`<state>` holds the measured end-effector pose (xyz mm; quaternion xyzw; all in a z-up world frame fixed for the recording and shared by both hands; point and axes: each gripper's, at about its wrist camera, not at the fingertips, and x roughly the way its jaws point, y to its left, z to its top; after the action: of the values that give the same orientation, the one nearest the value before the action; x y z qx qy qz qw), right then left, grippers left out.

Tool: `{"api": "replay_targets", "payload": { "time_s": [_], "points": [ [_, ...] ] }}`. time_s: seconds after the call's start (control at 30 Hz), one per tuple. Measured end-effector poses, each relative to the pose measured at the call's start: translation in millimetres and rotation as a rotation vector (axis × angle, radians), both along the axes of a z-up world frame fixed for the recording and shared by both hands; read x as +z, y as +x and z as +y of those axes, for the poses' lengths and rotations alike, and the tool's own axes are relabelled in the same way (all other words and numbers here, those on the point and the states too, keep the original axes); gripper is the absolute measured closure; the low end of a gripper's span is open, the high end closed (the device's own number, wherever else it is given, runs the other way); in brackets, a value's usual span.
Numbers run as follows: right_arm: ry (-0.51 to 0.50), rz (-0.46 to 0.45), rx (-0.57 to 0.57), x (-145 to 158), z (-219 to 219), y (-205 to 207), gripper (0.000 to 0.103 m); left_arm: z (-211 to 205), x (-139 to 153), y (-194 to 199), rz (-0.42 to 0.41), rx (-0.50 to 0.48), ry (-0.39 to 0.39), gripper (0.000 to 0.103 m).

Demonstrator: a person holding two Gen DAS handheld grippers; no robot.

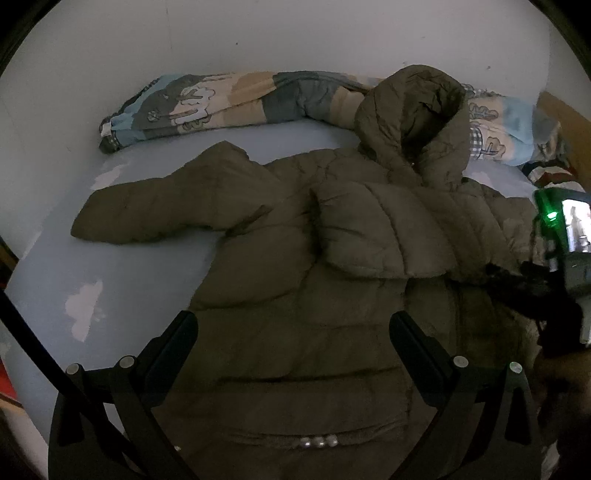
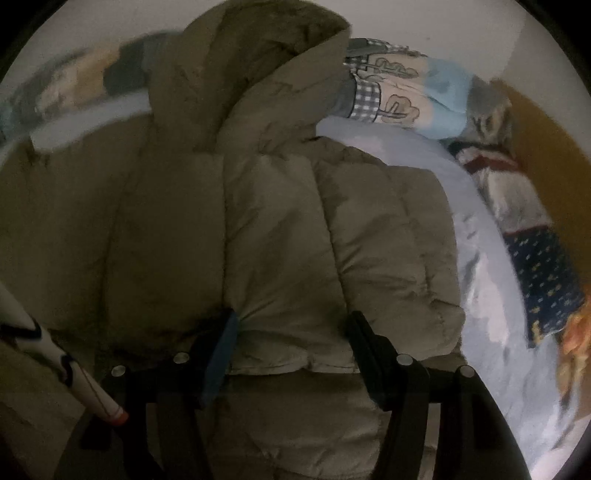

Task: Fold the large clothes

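**A:** A padded olive jacket [image 1: 314,258] is lying spread on a bed, hood [image 1: 413,122] pointing away from the left gripper [image 1: 293,354]. What is being worked on here?

**B:** Judging by the layout, a sleeve fold. The sleeve [image 2: 332,258] ahead of the right gripper [image 2: 291,347] is already lying across the chest; the other sleeve [image 1: 162,210] is stretching out to the far left of the left gripper.

**A:** And the grippers themselves?

**B:** The left one is hovering with its jaws spread wide, nothing between them. The right one's jaws are bracketing the folded sleeve's cuff end; the left finger [image 2: 221,354] is pressing into the fabric, but whether it is truly clamping, I cannot tell.

**A:** How should the step go?

**B:** Probably by pressing the puffy sleeve flat so it is not springing back, then bringing the outstretched sleeve across to match.

**A:** The setting?

**B:** A pale blue sheet [image 1: 110,280], a patterned quilt [image 1: 229,99] bunching beyond the hood against a white wall [image 1: 258,33], dim light throughout.
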<state>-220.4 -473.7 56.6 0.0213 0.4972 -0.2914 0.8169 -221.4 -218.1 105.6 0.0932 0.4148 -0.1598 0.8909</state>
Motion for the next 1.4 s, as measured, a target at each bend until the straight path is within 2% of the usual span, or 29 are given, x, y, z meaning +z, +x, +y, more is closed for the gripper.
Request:
{"api": "replay_targets", "payload": {
  "time_s": [0.1,0.3,0.53,0.8,1.13,1.4],
  "points": [
    [-0.038,-0.016,0.013,15.6,13.9,-3.7,0.037,4.0,3.2,1.7,-0.001,0.010,-0.017,0.000],
    [-0.148,-0.143,0.100,70.9,71.0,-37.9,0.036,8.1,6.0,2.2,0.009,0.012,-0.038,0.000],
    [-0.208,-0.218,0.111,99.2,99.4,-71.0,0.033,10.1,7.0,-0.6,-0.009,0.017,-0.029,0.000],
    [-0.176,-0.248,0.084,98.0,98.0,-88.0,0.032,-2.4,0.9,0.4,-0.002,0.014,-0.003,0.000],
    [-0.134,-0.265,0.071,97.6,81.6,-93.2,0.032,-24.3,-16.8,1.6,-0.009,-0.010,0.073,0.000],
    [-0.142,-0.268,0.079,99.4,80.9,-98.5,0.032,-35.0,-24.3,-1.6,-0.021,-0.022,0.112,0.000]
  ]
}}
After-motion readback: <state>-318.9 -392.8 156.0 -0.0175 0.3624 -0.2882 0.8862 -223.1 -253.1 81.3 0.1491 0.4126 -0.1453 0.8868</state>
